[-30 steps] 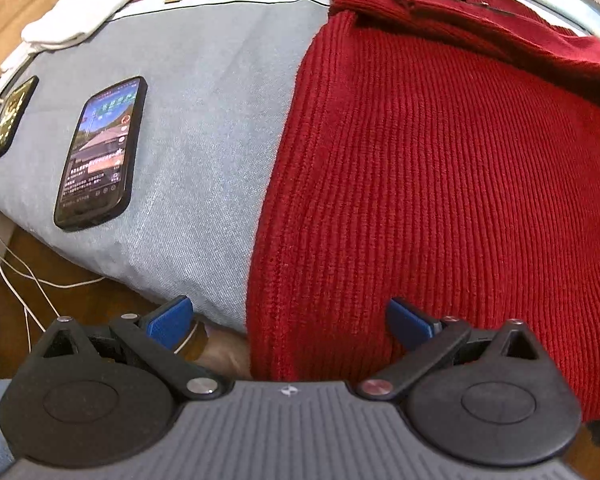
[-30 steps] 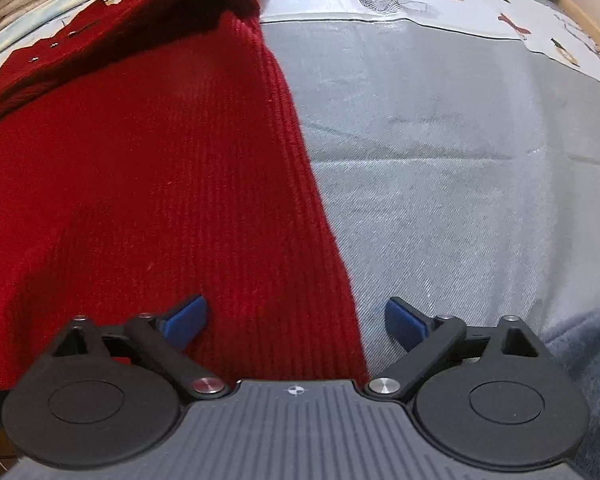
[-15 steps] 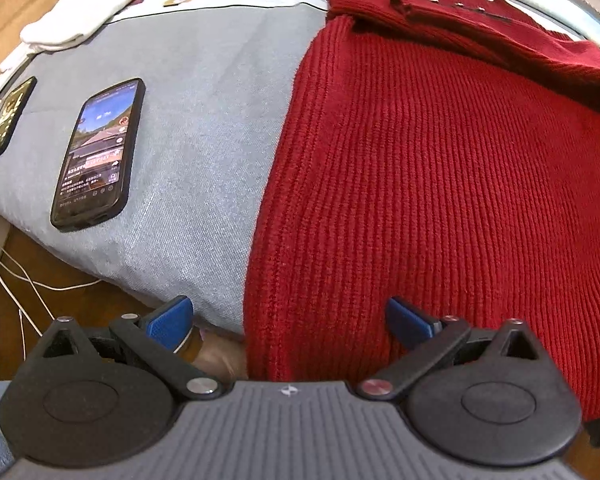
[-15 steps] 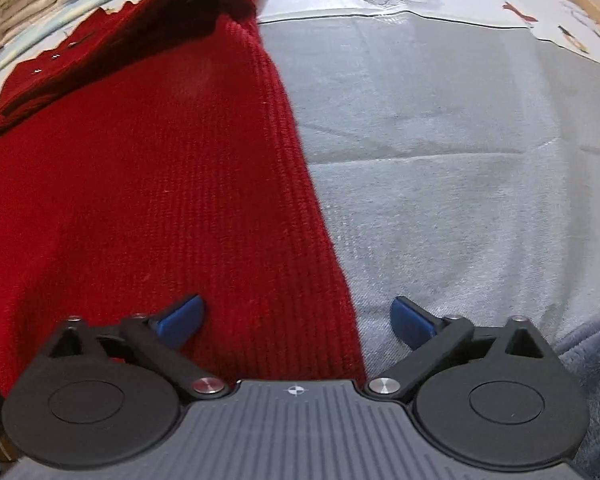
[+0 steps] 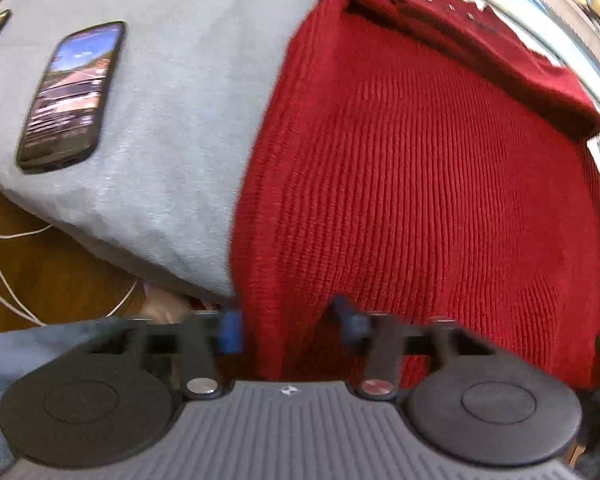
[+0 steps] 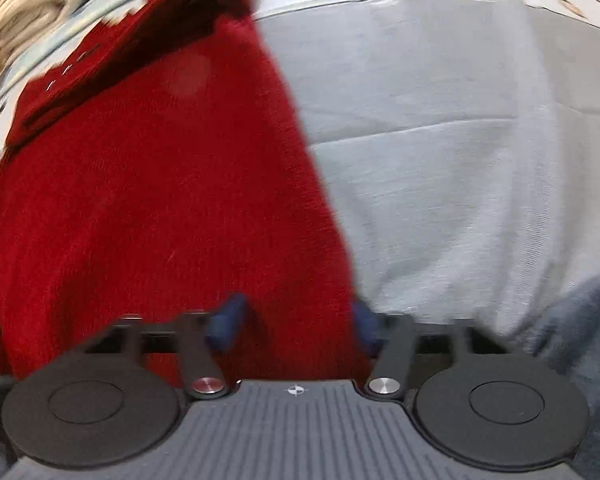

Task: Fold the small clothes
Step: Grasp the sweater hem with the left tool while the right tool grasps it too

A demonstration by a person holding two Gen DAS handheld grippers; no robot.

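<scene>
The red sweater (image 5: 420, 184) lies flat on the grey bed cover (image 5: 172, 128), its ribs running from me toward the far side, with the collar and button strip already turned over at the far end. Its near hem hangs at the near edge of the bed, right under my two tools, and that is why I take it there: the hem is the loose edge I can lift and carry toward the collar.

My left tool (image 5: 288, 328) sits at the near left corner of the sweater. Its jaws have just been closing, and the red knit is bunched between the blue pads, so I judge it is grasping the hem; the picture is blurred, so I cannot swear how firm the bite is. My right tool (image 6: 296, 324) sits at the near right corner in the same way: its jaws have just been closing too, with the sweater's side edge gathered between them. One tool per corner keeps the hem straight when it rises, so the fold should come out square.

A phone (image 5: 70, 96) lies on the cover to the left, well apart from the sweater, and a white cable (image 5: 4, 276) trails below the bed edge. Pale folded cloth (image 6: 24, 12) sits at the far left.
</scene>
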